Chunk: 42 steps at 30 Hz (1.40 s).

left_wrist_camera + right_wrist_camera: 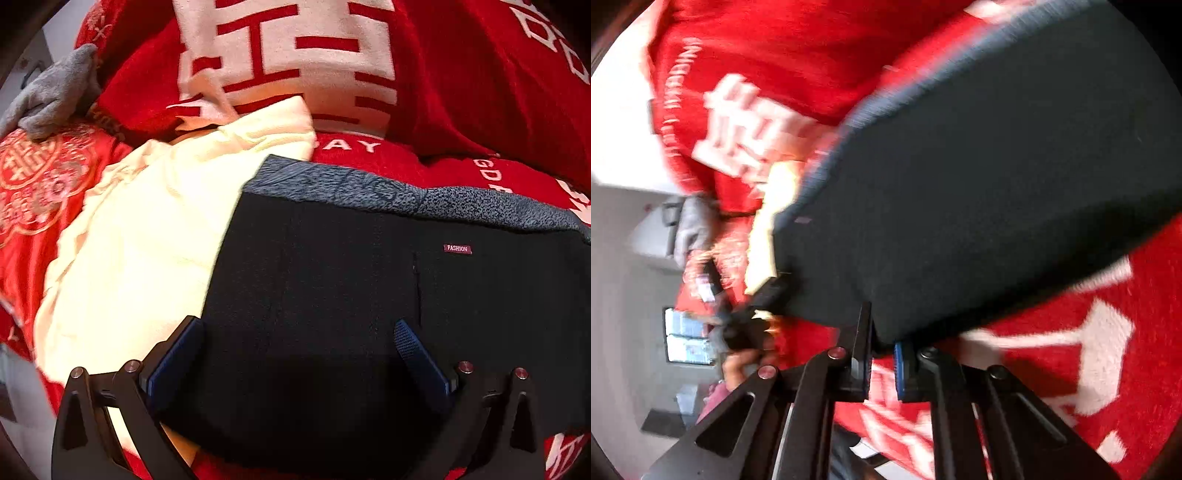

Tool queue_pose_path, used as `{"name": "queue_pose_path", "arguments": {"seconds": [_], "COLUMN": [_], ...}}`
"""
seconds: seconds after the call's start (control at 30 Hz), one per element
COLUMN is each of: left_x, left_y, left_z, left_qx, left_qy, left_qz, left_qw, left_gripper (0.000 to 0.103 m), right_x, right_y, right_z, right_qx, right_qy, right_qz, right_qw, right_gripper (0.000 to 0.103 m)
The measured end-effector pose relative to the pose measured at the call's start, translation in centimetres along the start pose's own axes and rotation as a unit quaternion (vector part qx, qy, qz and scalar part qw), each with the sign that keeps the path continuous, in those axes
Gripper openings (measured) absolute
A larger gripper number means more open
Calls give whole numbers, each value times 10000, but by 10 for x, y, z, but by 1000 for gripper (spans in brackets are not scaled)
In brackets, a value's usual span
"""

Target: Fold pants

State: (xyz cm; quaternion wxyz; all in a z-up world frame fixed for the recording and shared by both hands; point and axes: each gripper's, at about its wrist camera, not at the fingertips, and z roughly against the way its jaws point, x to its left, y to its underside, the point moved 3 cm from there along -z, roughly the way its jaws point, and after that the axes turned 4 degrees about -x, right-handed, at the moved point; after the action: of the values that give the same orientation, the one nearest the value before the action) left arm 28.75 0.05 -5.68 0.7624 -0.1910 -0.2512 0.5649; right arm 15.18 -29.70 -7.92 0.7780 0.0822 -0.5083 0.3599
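Landmark: black pants [369,288], folded, lying on red blanket [461,74] with white lettering. Left of pants: grey cloth [55,96] far off at the blanket edge, then cream garment [147,229] touching and partly under the pants' left edge. Left claw [295,332] spread wide right over the pants' near part, pads not pressing fabric. Small "FASHION" tag [457,248] on pants, toward their right. Grey speckled lining [369,188] shows along the pants' far edge. Right claw [882,354] nearly pressed together, pinching the pants' near edge; view blurred.
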Motion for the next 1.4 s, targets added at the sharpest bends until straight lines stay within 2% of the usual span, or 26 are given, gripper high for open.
{"name": "queue_pose_path", "arguments": {"seconds": [0.07,0.2,0.23,0.27,0.3,0.33,0.4,0.53,0.6,0.63,0.67,0.7,0.73,0.83,0.9,0.97,1.0,1.03,1.07,1.13,1.2,1.27,1.33,1.4], "left_x": [-4,-31,-45,-63,-78,-103,-142,-191,-198,-194,-193,-193,-193,-192,-193,-196,-196,-194,-193,-192,-194,-207,-227,-246], "left_y": [3,7,6,6,6,6,8,23,35,36,36,35,33,31,34,40,40,39,37,31,20,8,0,-2], "left_z": [18,57,65,71,76,81,87,74,60,58,59,59,59,58,58,63,63,63,64,68,77,85,87,84], "left_qx": [-93,-329,-298,-272,-253,-229,-200,98,355,313,347,404,477,532,388,271,277,354,432,497,363,233,132,149], "left_qy": [94,638,918,1190,1379,1577,1754,1808,1825,1899,1914,1914,1914,1943,1880,1840,1834,1839,1851,1876,2018,2148,2174,2161], "left_qz": [-161,-370,-365,-388,-443,-572,-785,-986,-831,-531,-469,-485,-491,-485,-573,-626,-620,-568,-529,-476,-345,-320,-390,-433], "left_qw": [9998,9967,9947,9918,9891,9856,9811,9785,9790,9799,9798,9795,9791,9783,9797,9806,9807,9807,9803,9798,9781,9759,9752,9753], "left_gripper": [103,103,103,103,103,103,103,103,103,103,103,103,103,103,103,103,103,103,103,103,103,103,103,103], "right_x": [-4,0,-4,-9,-14,-23,-34,-63,-79,-86,-92,-95,-94,-77,-78,-97,-103,-107,-108,-107,-108,-118,-134,-156], "right_y": [2,2,-3,-8,-13,-21,-31,-49,-56,-59,-61,-64,-67,-75,-75,-71,-69,-68,-66,-64,-67,-77,-88,-96], "right_z": [11,59,76,87,97,109,121,139,138,135,133,131,132,140,138,129,130,135,141,161,189,231,263,288], "right_qx": [202,-1,-203,-377,-556,-767,-996,-1402,-1400,-1352,-1318,-1289,-1301,-1415,-1325,-1149,-1181,-1206,-1274,-1419,-1766,-2344,-2787,-3030], "right_qy": [20,784,964,1019,997,866,709,531,348,338,309,300,345,368,647,829,635,458,464,606,812,1058,1189,1278], "right_qz": [-15,921,990,912,773,519,168,-497,-821,-972,-1053,-1066,-998,-519,-293,-466,-585,-709,-731,-662,-522,-506,-772,-1046], "right_qw": [9998,9927,9902,9899,9904,9919,9924,9874,9861,9855,9852,9855,9859,9879,9886,9888,9892,9891,9881,9858,9795,9650,9499,9386], "right_gripper": [17,22,33,50,56,58,58,55,54,53,46,37,17,14,13,12,11,12,16,27,31,52,59,59]}}
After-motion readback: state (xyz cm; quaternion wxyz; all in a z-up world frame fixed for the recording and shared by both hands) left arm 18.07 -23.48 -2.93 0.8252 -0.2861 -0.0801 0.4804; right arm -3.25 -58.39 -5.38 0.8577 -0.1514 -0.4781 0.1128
